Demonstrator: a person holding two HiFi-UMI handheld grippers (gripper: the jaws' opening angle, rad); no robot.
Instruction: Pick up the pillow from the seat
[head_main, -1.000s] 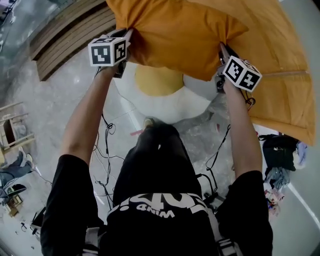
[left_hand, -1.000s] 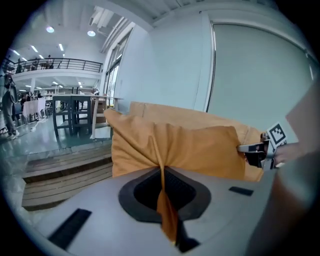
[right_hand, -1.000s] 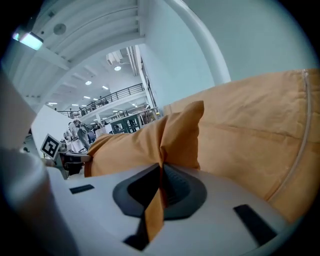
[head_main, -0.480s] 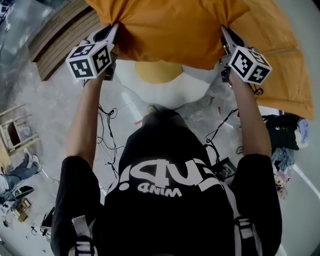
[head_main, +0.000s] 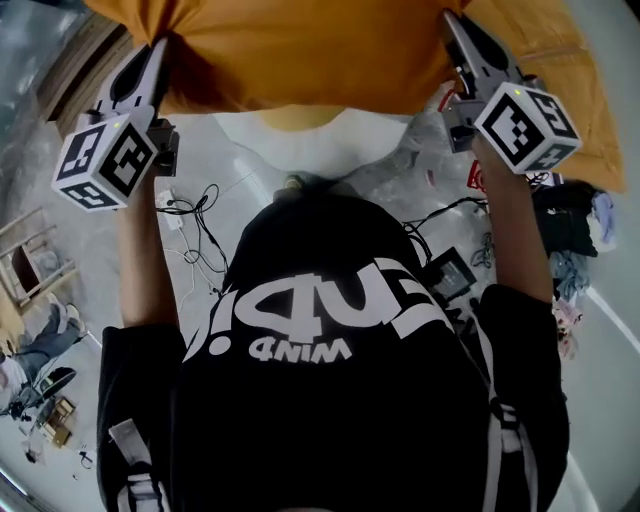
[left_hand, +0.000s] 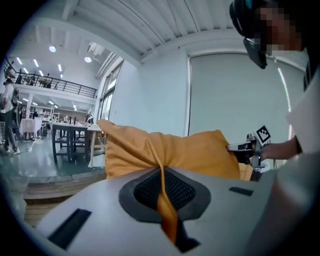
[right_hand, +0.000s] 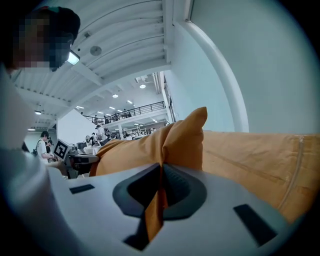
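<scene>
The orange pillow (head_main: 310, 50) hangs across the top of the head view, held up between both grippers above the white seat (head_main: 330, 150). My left gripper (head_main: 158, 48) is shut on the pillow's left corner, and a fold of orange fabric (left_hand: 162, 195) is pinched between its jaws. My right gripper (head_main: 452, 25) is shut on the right corner, with fabric (right_hand: 159, 192) clamped the same way. The pillow (left_hand: 190, 152) stretches away toward the other gripper (left_hand: 245, 148) in the left gripper view. Its far side is hidden.
A second, larger orange cushion (head_main: 560, 60) with a zipper (right_hand: 297, 160) lies to the right of the seat. Cables (head_main: 200, 230) trail over the floor by my feet. Wooden boards (head_main: 70, 60) lie at the upper left, and a heap of clothes (head_main: 575, 240) at the right.
Both grippers have risen and spread apart with the pillow, which has come up off the seat and now sits at the top edge of the head view.
</scene>
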